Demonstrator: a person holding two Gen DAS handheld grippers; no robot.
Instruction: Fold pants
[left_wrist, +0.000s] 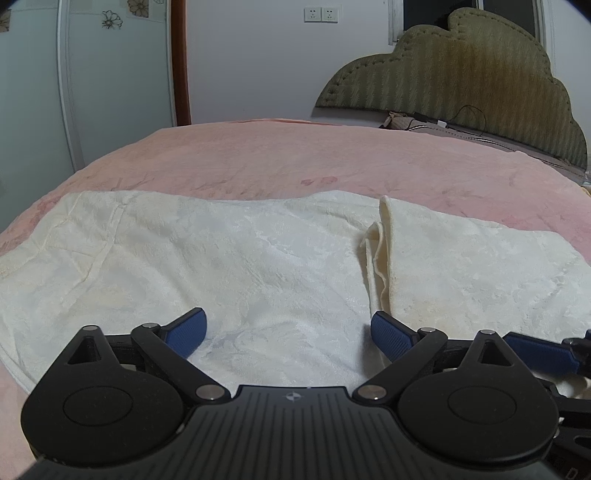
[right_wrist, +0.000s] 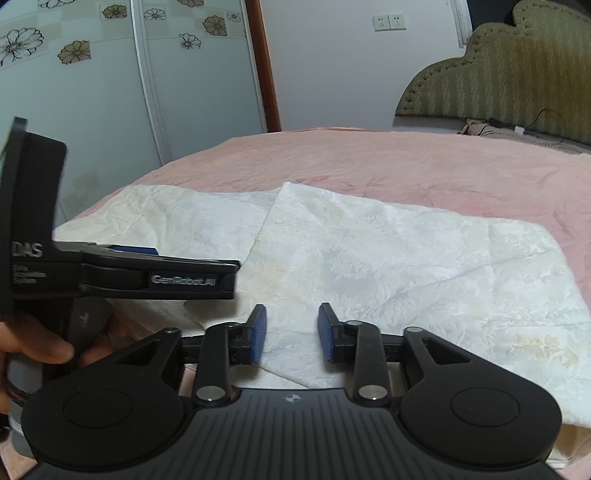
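Fingers (left_wrist: 186, 332) of left gripper (left_wrist: 288, 334) spread wide, blue pads well apart, nothing pinched btwn them; cream cloth just shows in the gap. Right gripper (right_wrist: 291, 332) jaws stand partway apart, narrower than left, pads (right_wrist: 258, 332) facing each other w/ cloth seen below the gap but not clamped as far as can be told.

Containers: can't see any, so nothing to list inside one.

Pants (left_wrist: 221, 258) lie spread on pink bed (left_wrist: 295, 158), cream-white, textured fabric, filling the near part of the cover. One layer folded over: folded edge runs front-to-back right of centre in left view, w/ stacked hems showing there. In right view the top flap lies over the lower layer, its corner pointing toward the far side; some yellowish marks near the right edge.

Pose: both grippers angled down toward the cloth, low over its near edge, side by side. Left gripper's body shows at left of right view, held by hand (right_wrist: 44, 347), fingers wrapped round the grip. Right gripper's pad tip peeks in at the right edge of left view.

Bkgd: padded headboard (left_wrist: 461, 74), wardrobe doors (right_wrist: 110, 74) w/ flower prints, wall sockets (left_wrist: 320, 14).
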